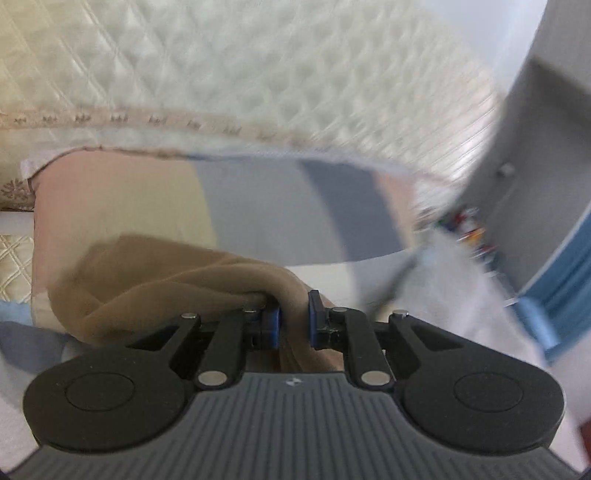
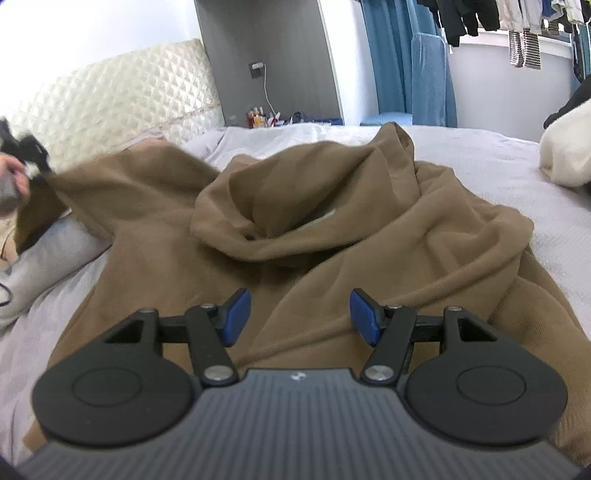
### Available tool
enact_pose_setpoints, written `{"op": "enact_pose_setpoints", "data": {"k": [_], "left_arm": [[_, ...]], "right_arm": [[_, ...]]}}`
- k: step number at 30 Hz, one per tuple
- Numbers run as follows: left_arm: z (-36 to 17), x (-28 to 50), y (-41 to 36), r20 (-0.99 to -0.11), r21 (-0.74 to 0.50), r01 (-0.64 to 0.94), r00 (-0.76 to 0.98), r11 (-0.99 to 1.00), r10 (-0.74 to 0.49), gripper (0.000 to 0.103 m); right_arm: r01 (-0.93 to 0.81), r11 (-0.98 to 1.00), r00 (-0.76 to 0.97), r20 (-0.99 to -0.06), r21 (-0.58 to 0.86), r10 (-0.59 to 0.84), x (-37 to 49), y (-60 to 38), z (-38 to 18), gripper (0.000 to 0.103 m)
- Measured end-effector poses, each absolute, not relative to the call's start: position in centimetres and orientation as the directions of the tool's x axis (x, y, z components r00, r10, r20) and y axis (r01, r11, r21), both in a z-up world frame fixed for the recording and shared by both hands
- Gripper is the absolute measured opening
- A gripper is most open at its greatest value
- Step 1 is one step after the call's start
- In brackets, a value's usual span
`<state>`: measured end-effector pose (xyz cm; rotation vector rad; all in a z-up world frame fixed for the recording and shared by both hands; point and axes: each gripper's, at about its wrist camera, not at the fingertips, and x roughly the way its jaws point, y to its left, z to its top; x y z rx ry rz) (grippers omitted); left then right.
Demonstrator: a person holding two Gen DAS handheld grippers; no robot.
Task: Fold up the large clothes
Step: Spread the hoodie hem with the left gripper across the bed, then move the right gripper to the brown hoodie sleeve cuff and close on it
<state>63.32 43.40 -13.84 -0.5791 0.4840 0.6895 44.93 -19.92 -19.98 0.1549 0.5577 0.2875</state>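
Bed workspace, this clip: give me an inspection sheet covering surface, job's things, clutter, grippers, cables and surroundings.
Surface: bed with a pale grey cover; striped pillow by the quilted headboard.
Job's things: brown garment lying rumpled on the bed, unfolded, one end lifted at the left.
Clutter: white bundle at the bed's right edge; small items beyond the bed, too small to identify.
Grippers: left gripper with jaws shut on a bunch of the brown garment; right gripper with jaws open above the garment, holding nothing.
Cables: white cable hanging from a wall socket.
Surroundings: blue curtains; hanging clothes at top right.
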Motion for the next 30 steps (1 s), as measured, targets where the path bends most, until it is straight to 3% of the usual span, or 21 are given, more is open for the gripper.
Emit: {"op": "enact_pose_setpoints", "data": {"k": [4,10,11,14,18,25,30], "left_arm": [[-18.8,65.0,43.9,-0.613,-0.245,-0.730,0.626,0.638,0.481,0.017],[-18.7,65.0,43.3,-0.608,-0.240,-0.729,0.628,0.641,0.486,0.019],[-18.3,64.9,43.2,-0.616,-0.246,-0.727,0.628,0.641,0.476,0.023],[-17.1,64.2,42.4,-0.655,-0.239,-0.675,0.642,0.698,0.397,0.054],[-16.0,60.9,37.9,-0.671,-0.194,-0.582,0.666,0.790,0.326,0.055],[-15.6,52.2,28.2,-0.678,-0.271,-0.395,0.725,0.878,0.117,0.055],[-16.1,46.0,19.3,-0.682,-0.251,-0.245,0.731,0.937,0.009,0.055]], "right_arm": [[-0.247,0.945,0.816,-0.480,0.213,0.322,45.9,-19.3,-20.2,0.062],[-0.258,0.941,0.797,-0.502,0.217,0.335,47.5,-18.8,-20.9,0.062],[-0.256,0.943,0.800,-0.502,0.211,0.329,47.6,-18.8,-20.9,0.062],[-0.250,0.942,0.807,-0.489,0.225,0.331,47.3,-19.1,-20.6,0.062],[-0.254,0.941,0.820,-0.466,0.224,0.332,46.1,-19.5,-19.9,0.062],[-0.281,0.933,0.826,-0.438,0.225,0.355,43.4,-20.2,-18.8,0.062],[-0.334,0.913,0.810,-0.423,0.235,0.405,41.0,-20.2,-18.2,0.062]]}}
